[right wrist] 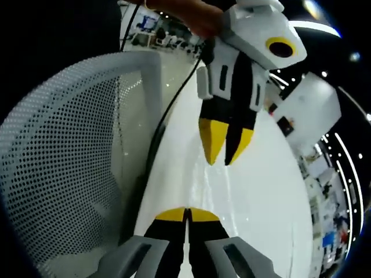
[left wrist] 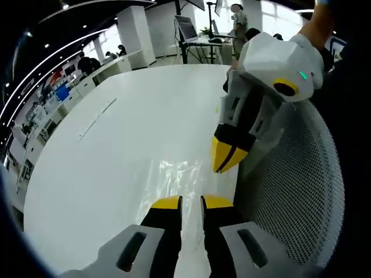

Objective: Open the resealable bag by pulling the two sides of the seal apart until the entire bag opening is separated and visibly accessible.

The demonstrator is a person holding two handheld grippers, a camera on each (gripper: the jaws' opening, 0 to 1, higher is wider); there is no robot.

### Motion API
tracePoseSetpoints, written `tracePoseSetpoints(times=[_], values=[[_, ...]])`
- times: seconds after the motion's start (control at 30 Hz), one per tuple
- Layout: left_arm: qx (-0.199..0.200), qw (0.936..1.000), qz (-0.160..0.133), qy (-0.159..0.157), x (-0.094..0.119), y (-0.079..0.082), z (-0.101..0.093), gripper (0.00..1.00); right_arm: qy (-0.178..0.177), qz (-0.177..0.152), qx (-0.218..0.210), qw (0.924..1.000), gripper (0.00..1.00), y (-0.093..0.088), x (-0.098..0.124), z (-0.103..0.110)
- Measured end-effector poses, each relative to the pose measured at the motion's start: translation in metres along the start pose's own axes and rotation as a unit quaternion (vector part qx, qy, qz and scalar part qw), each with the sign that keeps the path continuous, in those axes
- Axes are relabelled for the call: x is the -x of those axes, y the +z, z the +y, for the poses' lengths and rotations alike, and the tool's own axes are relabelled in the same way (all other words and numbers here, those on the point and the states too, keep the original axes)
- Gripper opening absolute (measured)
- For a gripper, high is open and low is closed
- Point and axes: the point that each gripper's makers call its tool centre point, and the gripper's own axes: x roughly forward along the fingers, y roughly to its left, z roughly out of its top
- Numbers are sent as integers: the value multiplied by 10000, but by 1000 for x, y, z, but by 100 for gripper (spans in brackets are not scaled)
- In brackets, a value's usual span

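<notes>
The clear resealable bag [left wrist: 181, 174] shows as glinting film over the white table [left wrist: 116, 145], just ahead of my left gripper [left wrist: 192, 202]. That gripper's yellow-tipped jaws stand a narrow gap apart, and the film runs toward the gap. My right gripper [left wrist: 223, 164] comes down from the upper right with its tips pressed together at the bag's far edge. In the right gripper view my right gripper [right wrist: 186, 214] is shut, with faint bag film [right wrist: 194, 182] ahead of it. The left gripper [right wrist: 221, 161] points down at it with its tips slightly parted.
A white mesh chair back [left wrist: 301, 191] stands close on the right of the left gripper view and fills the left of the right gripper view [right wrist: 58, 162]. A dark cable [right wrist: 174, 110] runs along the table edge. Desks and people are far behind.
</notes>
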Motion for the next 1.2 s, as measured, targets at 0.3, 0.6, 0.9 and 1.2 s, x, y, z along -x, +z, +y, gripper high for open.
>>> tracePoseSetpoints(times=[0.3, 0.6, 0.9, 1.2], values=[[65, 9990, 348, -273, -17, -15, -10, 11, 9, 5, 309, 9995, 0, 7, 0, 0], [-61, 9968, 710, -363, -27, -29, -15, 8, 21, -34, 500, 9987, 0, 15, -1, 2], [181, 9975, 653, -212, -29, -30, -11, 0, -132, -26, 308, 9994, 0, 15, 1, -2], [123, 9988, 398, 239, -26, -17, 3, 0, -288, 13, 102, 9995, 0, 15, -2, -6]])
